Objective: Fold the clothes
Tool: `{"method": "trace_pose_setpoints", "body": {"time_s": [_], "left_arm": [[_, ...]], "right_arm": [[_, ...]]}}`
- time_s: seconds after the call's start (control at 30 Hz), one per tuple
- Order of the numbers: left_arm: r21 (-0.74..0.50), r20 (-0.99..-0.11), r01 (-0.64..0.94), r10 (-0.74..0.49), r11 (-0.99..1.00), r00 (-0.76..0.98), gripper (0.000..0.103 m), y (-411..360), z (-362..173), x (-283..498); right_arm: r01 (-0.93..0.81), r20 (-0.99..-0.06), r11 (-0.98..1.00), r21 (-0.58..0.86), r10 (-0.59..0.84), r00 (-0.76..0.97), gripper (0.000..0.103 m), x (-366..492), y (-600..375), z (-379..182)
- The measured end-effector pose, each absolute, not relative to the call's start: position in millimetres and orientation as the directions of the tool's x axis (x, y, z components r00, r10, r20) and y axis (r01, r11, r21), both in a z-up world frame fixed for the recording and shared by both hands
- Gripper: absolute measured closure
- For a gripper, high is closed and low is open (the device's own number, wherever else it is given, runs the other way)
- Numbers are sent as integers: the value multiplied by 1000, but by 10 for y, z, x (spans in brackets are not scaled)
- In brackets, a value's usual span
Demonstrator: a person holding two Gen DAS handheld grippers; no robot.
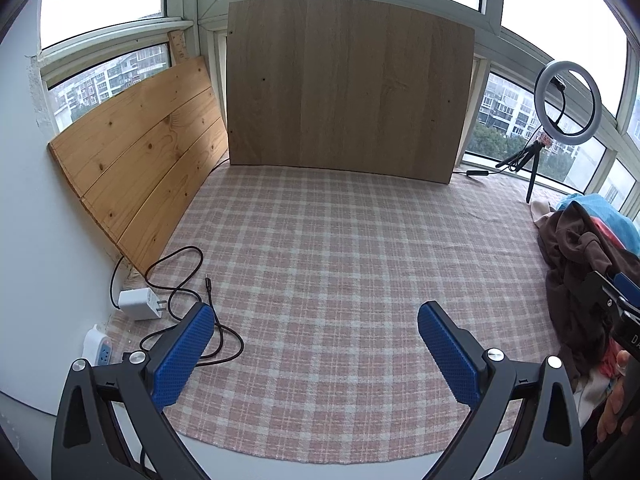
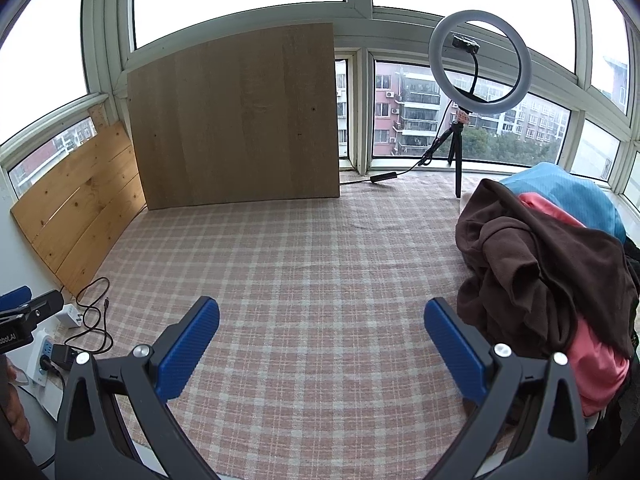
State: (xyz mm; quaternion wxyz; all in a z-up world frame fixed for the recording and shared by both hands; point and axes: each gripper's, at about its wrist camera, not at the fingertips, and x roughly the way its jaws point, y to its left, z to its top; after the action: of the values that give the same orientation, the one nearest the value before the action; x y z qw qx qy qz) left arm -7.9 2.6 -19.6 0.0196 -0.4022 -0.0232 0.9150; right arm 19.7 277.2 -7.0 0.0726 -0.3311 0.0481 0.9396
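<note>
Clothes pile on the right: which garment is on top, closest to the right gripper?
The dark brown garment. It drapes over the pink one and the blue one behind, and sits beside the open right gripper.

"bbot.AI" on left gripper (image 2: 16, 320) body

An enclosed apartment balcony, high up in a home. Wraparound windows (image 2: 472, 128) look onto neighbouring residential blocks. A pink plaid cloth (image 1: 340, 280) covers the surface, with wooden boards (image 1: 344, 88) leaning against the glass, a ring light (image 2: 479, 56) on a tripod, and a pile of clothes (image 2: 552, 264) at the right.
</note>
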Motion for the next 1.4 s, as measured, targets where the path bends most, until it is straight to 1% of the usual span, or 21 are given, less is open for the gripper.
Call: {"method": "trace_pose_setpoints", "body": {"time_s": [0.17, 0.4, 0.57, 0.77, 0.87, 1.03, 1.2, 1.4], "left_arm": [[-32, -727, -36, 48, -999, -685, 1, 111, -172, -100], [-24, -731, -109, 92, -994, -676, 1, 334, -189, -160], [-48, -741, -180, 156, -983, -653, 1, 552, -236, -237], [-76, -744, -269, 234, -960, -625, 1, 891, -256, -348], [-100, -742, -313, 280, -944, -609, 1, 1106, -251, -400], [-103, -744, -371, 319, -923, -588, 1, 1538, -239, -439], [-85, -747, -396, 322, -914, -581, 1, 1994, -220, -429], [-82, -741, -373, 307, -924, -598, 1, 2551, -138, -451]], "right_arm": [[-198, -618, -980, -6, 159, -770, 0, 234, 2786, -53], [-228, -627, -973, 33, 158, -763, 0, 312, 2967, -87], [-272, -641, -960, 57, 174, -748, 0, 447, 3167, -164], [-387, -653, -918, 84, 242, -717, 0, 762, 3578, -172], [-458, -653, -886, 79, 301, -695, 0, 998, 3844, -139], [-568, -640, -818, 88, 390, -661, 0, 1395, 4437, -99], [-629, -627, -767, 126, 430, -650, 0, 1717, 5112, -100], [-670, -604, -738, 84, 497, -623, 1, 1873, 6089, 2]]}}
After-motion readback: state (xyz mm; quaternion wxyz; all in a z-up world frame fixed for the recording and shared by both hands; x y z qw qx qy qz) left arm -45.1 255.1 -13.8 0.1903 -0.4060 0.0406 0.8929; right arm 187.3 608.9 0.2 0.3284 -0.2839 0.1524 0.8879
